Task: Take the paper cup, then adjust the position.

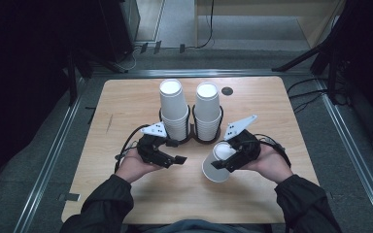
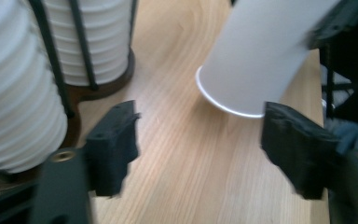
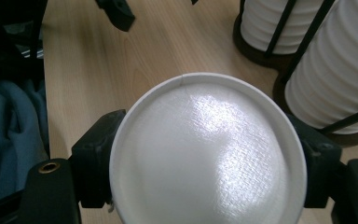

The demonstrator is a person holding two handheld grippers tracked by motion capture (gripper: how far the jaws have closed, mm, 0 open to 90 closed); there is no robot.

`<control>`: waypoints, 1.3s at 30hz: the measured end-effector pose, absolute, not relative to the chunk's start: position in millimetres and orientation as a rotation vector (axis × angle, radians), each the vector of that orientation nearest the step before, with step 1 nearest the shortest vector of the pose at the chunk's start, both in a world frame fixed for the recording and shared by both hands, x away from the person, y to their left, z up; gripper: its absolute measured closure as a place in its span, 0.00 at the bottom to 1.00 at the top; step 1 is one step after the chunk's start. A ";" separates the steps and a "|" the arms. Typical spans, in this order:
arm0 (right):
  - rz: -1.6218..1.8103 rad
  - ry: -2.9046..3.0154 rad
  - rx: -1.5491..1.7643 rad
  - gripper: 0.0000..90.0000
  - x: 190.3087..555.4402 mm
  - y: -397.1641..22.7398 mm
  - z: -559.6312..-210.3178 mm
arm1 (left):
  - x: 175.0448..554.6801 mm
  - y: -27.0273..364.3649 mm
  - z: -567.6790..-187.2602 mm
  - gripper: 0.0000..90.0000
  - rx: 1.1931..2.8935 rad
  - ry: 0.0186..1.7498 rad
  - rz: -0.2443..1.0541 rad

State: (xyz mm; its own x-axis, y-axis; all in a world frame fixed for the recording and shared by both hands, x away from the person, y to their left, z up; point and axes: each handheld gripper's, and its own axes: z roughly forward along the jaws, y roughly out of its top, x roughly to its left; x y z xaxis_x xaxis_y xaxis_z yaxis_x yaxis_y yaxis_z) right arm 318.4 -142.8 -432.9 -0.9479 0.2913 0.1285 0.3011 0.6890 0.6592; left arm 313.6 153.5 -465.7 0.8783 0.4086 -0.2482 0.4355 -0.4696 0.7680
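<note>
A single white paper cup (image 1: pixel 217 167) is held upside down and tilted, with my right gripper (image 1: pixel 226 160) shut on its sides near the base. In the right gripper view its round base (image 3: pixel 205 149) faces the camera between both jaws of the right gripper (image 3: pixel 205 161). Its mouth hangs close over the wood, as the cup (image 2: pixel 256 56) in the left gripper view shows. My left gripper (image 1: pixel 178 159) is left of the cup, level with it, open with only bare table between its jaws (image 2: pixel 200 144). Two tall stacks of white cups (image 1: pixel 173 109) (image 1: pixel 207 109) stand in a black wire holder (image 1: pixel 192 138).
The wooden table (image 1: pixel 126 107) ends close in front of the person's sleeves. A small dark round spot (image 1: pixel 227 91) lies near the far edge. The cup stacks (image 2: pixel 18 93) (image 3: pixel 335 79) stand just beyond both grippers. Cables trail from each gripper.
</note>
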 end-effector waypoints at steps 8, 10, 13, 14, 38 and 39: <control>-1.173 -2.870 -0.488 0.27 318.5 -143.4 -447.3 | 308.7 147.8 -466.3 0.16 2.135 0.568 -0.033; -1.180 -2.872 -0.492 0.27 320.0 -145.4 -451.6 | 308.6 147.8 -466.5 0.15 2.140 0.564 -0.020; -1.176 -2.868 -0.518 0.27 321.1 -146.5 -454.6 | 309.3 148.1 -467.4 0.16 2.123 0.574 -0.079; -1.170 -2.867 -0.518 0.27 322.4 -147.6 -456.4 | 307.9 146.8 -467.2 0.17 2.130 0.575 -0.072; -1.342 -2.743 -0.516 0.28 328.0 -139.5 -444.3 | 311.1 125.7 -468.6 0.06 2.159 0.515 -0.062; -1.346 -2.747 -0.505 0.28 327.4 -139.2 -443.2 | 312.0 123.9 -469.1 0.05 2.168 0.512 -0.064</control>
State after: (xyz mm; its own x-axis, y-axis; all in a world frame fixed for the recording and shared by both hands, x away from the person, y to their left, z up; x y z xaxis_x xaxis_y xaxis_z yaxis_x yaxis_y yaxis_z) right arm 327.4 -139.2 -443.2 -0.9461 0.2704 0.1782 0.3066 0.5701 0.7622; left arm 312.0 123.9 -469.1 0.9138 0.3372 -0.2265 0.3825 -0.5265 0.7593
